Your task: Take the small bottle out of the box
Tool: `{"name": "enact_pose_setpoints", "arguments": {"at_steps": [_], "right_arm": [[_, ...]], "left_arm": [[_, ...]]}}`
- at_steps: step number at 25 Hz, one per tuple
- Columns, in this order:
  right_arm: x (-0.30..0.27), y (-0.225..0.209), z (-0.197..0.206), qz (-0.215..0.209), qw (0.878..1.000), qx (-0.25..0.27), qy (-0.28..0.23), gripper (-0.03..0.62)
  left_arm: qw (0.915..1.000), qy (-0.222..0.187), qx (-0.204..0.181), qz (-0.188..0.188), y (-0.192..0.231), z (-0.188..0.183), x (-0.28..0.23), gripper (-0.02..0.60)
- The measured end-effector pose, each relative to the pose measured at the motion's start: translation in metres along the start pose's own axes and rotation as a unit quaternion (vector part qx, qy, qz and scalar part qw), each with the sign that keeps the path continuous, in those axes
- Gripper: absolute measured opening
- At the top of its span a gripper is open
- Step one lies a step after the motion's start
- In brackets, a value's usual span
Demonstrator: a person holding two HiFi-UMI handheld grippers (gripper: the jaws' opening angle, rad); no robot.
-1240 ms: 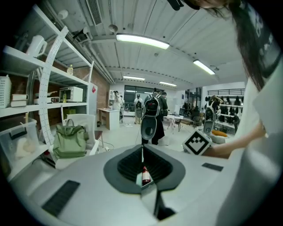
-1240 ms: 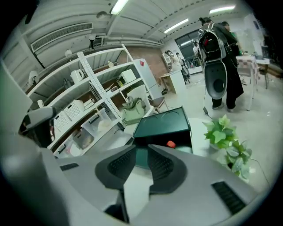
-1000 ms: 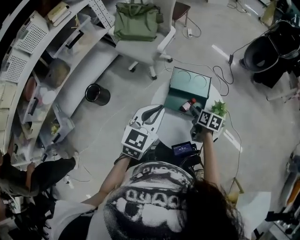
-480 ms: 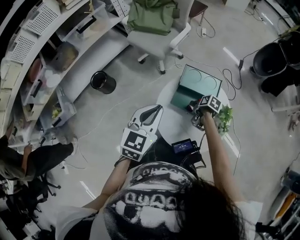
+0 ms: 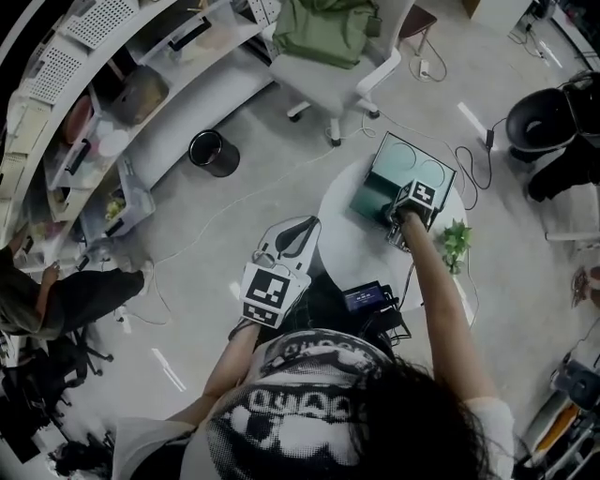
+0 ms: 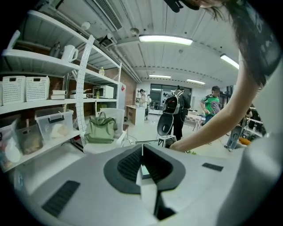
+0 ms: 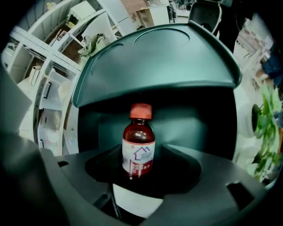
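Note:
A small brown bottle [image 7: 138, 141] with a red cap and a white label stands upright inside the open green box [image 7: 154, 62]. My right gripper [image 7: 139, 170] reaches into the box with the bottle between its jaws. The jaws are opening, and the pads stand clear of the glass. In the head view the box [image 5: 427, 169] sits at the far side of the round white table [image 5: 347, 248], and the right gripper [image 5: 398, 214] hides the bottle. My left gripper [image 5: 302, 228] hovers at the table's near left edge, shut and holding nothing [image 6: 142, 163].
A potted plant [image 5: 457, 242] stands right of my right arm. A small device with a lit screen [image 5: 364, 298] lies at the table's near edge. Beyond are a white chair with a green bag [image 5: 328, 28], a black bin [image 5: 214, 153], shelves at left and cables on the floor.
My right gripper moved forward from beside the box to its opening, taking the bottle with it; the bottle no longer shows in the head view. The left gripper stayed roughly in place.

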State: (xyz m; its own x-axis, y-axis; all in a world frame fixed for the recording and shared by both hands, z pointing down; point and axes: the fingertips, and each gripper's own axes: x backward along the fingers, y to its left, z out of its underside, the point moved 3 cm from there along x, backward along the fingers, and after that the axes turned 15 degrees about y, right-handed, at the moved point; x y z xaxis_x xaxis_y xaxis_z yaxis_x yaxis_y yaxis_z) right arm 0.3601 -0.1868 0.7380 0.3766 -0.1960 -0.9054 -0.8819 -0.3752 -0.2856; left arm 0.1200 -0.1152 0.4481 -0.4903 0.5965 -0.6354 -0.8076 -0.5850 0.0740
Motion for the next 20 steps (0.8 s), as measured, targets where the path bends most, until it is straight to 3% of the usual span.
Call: {"name": "enact_pose_setpoints", "arguments": {"at_steps": [4,7,14,20], "right_arm": [[0.000,0.003,0.003,0.033,0.999,0.015,-0.004,0.268],[0.000,0.000,0.003,0.024,1.000,0.014,-0.014,0.225],[0.012,0.001,0.007,-0.079,0.995,0.043,-0.054,0.224],[0.029,0.019,0.027,-0.182,0.980,0.045,-0.072,0.222]], "left_arm": [[0.9999,0.007,0.008,0.001,0.002,0.008,0.001,0.017],[0.9999,0.011,0.005,0.005,-0.001,0.012,0.001,0.017],[0.9997,0.015,-0.011,0.013,-0.001,0.015,0.004,0.017],[0.9997,0.014,-0.018,0.011,0.008,0.020,0.012,0.017]]}}
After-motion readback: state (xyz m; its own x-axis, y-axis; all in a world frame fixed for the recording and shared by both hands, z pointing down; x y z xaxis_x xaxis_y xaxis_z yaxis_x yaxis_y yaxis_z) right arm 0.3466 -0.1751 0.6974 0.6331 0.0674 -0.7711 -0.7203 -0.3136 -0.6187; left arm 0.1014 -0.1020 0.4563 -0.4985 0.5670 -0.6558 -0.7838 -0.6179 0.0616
